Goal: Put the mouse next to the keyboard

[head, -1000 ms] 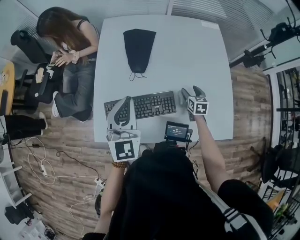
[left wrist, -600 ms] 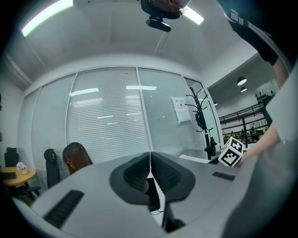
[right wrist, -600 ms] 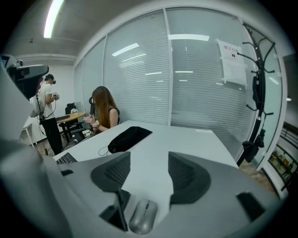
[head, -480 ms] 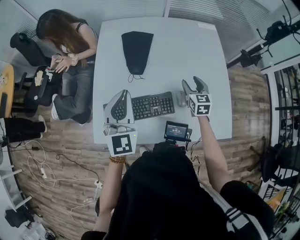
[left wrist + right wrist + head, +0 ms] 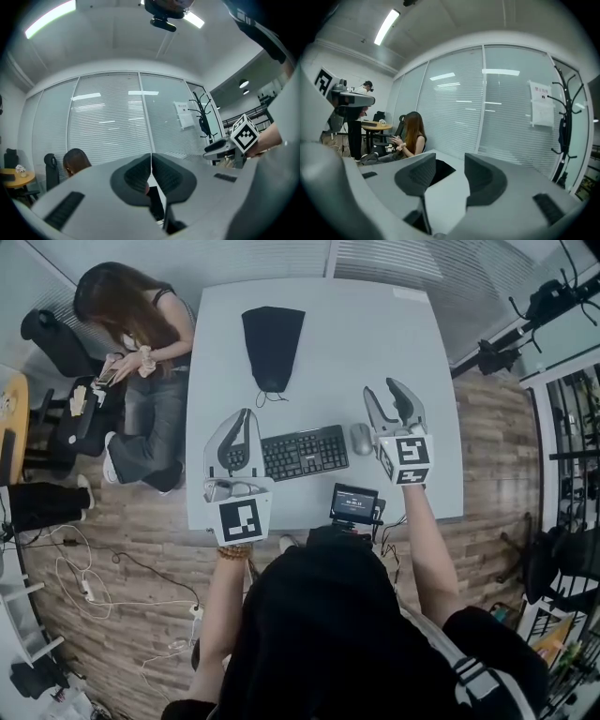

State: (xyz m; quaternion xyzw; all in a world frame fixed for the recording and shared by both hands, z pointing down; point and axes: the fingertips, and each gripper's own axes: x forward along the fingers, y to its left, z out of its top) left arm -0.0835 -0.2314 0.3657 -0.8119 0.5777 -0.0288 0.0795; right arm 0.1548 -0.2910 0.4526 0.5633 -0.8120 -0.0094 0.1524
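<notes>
The grey mouse (image 5: 361, 438) lies on the white table (image 5: 375, 334), just right of the black keyboard (image 5: 303, 452) and nearly touching its end. My right gripper (image 5: 385, 392) hangs in the air above and right of the mouse, clear of it. Its jaws (image 5: 450, 165) have just been closing and stand partly apart with nothing between them. My left gripper (image 5: 242, 420) hovers over the keyboard's left end. In the left gripper view its pads (image 5: 151, 171) meet, shut on nothing.
A black pouch (image 5: 272, 341) lies at the table's far middle. A small device with a screen (image 5: 354, 502) is at the near edge. A person (image 5: 141, 324) sits on a chair off the table's left side. A coat stand (image 5: 562, 117) is by the glass wall.
The right gripper has risen from around the mouse, leaving it on the table beside the keyboard, and its jaws have narrowed. The left gripper has lifted slightly.
</notes>
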